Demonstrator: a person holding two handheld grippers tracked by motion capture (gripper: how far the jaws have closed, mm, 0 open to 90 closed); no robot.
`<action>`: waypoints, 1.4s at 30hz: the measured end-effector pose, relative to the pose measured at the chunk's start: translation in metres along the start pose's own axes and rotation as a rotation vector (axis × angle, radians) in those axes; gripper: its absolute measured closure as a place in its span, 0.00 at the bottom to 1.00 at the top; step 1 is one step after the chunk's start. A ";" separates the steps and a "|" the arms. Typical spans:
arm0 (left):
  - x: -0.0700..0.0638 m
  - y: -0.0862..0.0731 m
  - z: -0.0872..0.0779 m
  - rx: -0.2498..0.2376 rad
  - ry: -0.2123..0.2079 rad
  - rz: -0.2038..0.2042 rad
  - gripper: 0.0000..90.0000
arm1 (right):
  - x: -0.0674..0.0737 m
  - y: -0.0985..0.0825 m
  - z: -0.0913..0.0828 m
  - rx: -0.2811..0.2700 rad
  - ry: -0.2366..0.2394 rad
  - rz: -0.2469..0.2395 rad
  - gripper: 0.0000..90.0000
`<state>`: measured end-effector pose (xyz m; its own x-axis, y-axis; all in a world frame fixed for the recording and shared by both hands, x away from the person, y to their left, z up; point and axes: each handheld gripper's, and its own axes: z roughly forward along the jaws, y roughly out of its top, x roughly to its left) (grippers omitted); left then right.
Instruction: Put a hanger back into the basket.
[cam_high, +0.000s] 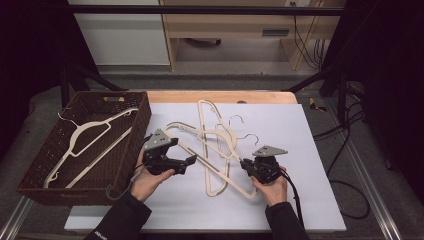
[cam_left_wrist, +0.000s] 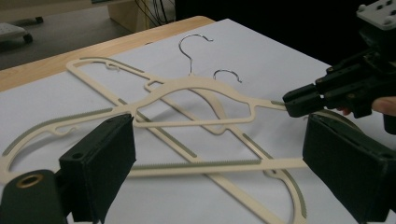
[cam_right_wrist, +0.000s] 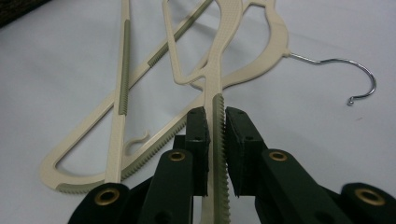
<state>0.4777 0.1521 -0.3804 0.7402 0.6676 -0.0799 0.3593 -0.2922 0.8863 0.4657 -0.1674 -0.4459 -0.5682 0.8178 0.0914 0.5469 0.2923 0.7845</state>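
The right gripper pinches the arm of a cream hanger on the white sheet. The left gripper hovers wide open, holding nothing, right of the basket.

Lab-style recording space, black frame rails around a table under a white sheet, loose cables at right, plain wooden furniture at far side, dark surroundings
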 end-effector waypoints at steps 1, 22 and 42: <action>0.000 0.004 0.007 0.002 -0.003 -0.004 0.10 | 0.001 0.000 0.000 -0.003 0.001 -0.003 0.89; 0.026 0.035 0.085 0.057 0.015 -0.010 0.22 | 0.010 0.004 -0.008 -0.037 0.084 -0.037 0.92; 0.024 0.043 0.120 0.076 0.022 0.060 0.77 | 0.011 0.004 -0.009 -0.047 0.117 -0.044 0.93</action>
<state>0.5788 0.0732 -0.3985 0.7490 0.6623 -0.0172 0.3574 -0.3821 0.8522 0.4565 -0.1613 -0.4363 -0.6602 0.7406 0.1253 0.4923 0.3007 0.8168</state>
